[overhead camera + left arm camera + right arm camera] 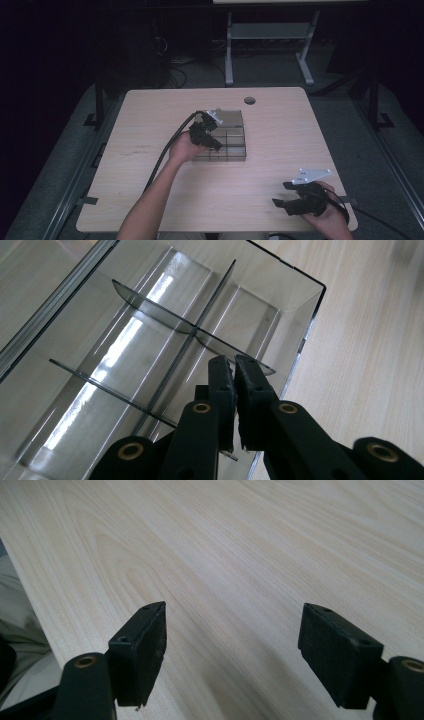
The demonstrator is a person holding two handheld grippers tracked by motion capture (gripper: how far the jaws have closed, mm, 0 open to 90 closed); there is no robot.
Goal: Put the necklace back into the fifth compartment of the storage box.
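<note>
Your left gripper (233, 371) pinches a thin divider (227, 347) inside the clear organizer box (231, 137) mid-tabletop; tug sideways and it may snap, while your right gripper (232, 652), jaws wide, idles well apart.

Pale wooden table (150, 150), round cable hole (249, 100), white desk frame (270, 35) behind.

**What the views are leaving out**

In the left gripper view, the picture's left and bottom edges are cutting off the clear divided box (150, 340), and the left gripper (234, 371) is covering part of a divider, so whether the closed jaws are pinching it is staying unclear. In the high view, the left hand (186, 147) is hiding the box's near-left corner, and the compartments are looking too small to check for contents
</note>
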